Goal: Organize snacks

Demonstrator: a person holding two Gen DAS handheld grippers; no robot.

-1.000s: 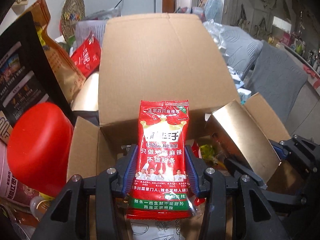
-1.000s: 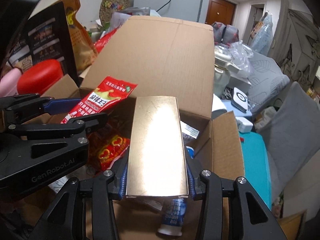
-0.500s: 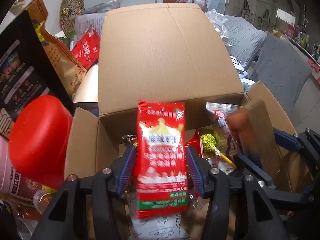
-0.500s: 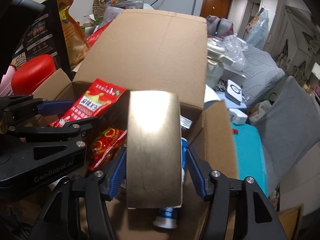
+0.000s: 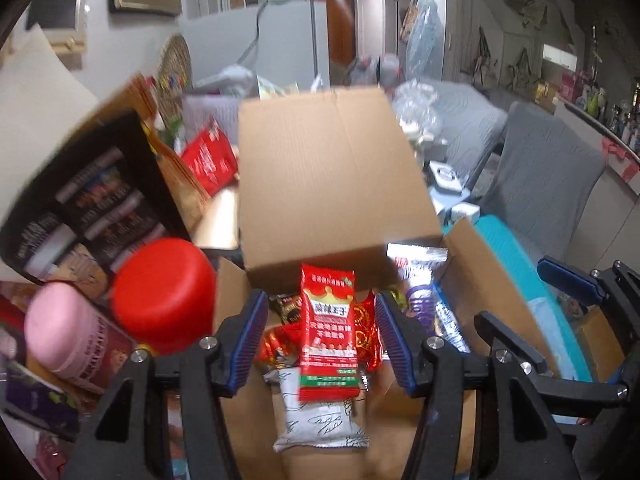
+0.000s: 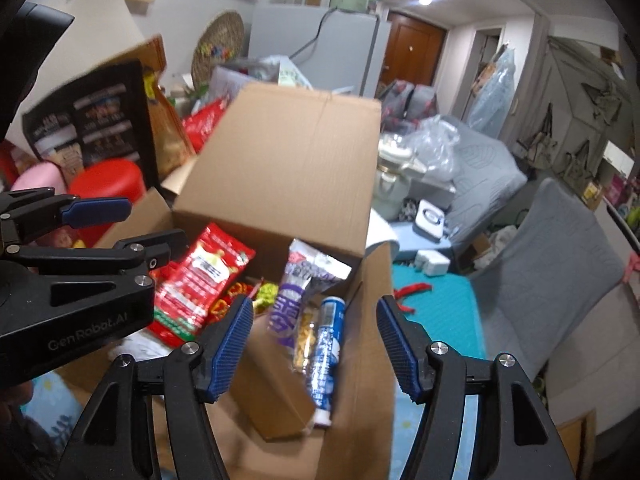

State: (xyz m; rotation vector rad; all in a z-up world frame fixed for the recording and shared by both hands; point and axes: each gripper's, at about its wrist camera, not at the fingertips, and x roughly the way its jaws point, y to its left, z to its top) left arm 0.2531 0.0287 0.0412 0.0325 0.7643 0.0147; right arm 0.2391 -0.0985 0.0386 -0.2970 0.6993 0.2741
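An open cardboard box (image 5: 332, 184) with its back flap raised holds several snacks. A red snack packet (image 5: 328, 336) lies loose inside it on a white packet (image 5: 320, 420). My left gripper (image 5: 321, 342) hovers above with its jaws opening, and the blue pads (image 5: 248, 340) stand clear of the packet. In the right wrist view the gold box (image 6: 272, 392) lies inside the cardboard box (image 6: 280, 168), beside a purple packet (image 6: 292, 300) and a blue-white tube (image 6: 328, 344). My right gripper (image 6: 313, 346) is above them, its jaws opening, with nothing pressed between them.
A red-lidded jar (image 5: 164, 292), a pink-lidded tub (image 5: 60, 328) and a black snack bag (image 5: 80, 200) crowd the box's left side. A teal mat (image 6: 432, 308) and a grey chair (image 6: 560, 272) lie to the right.
Both grippers opened and let go. The red packet and the gold box dropped into the cardboard box. Both grippers rose and drew back from it.
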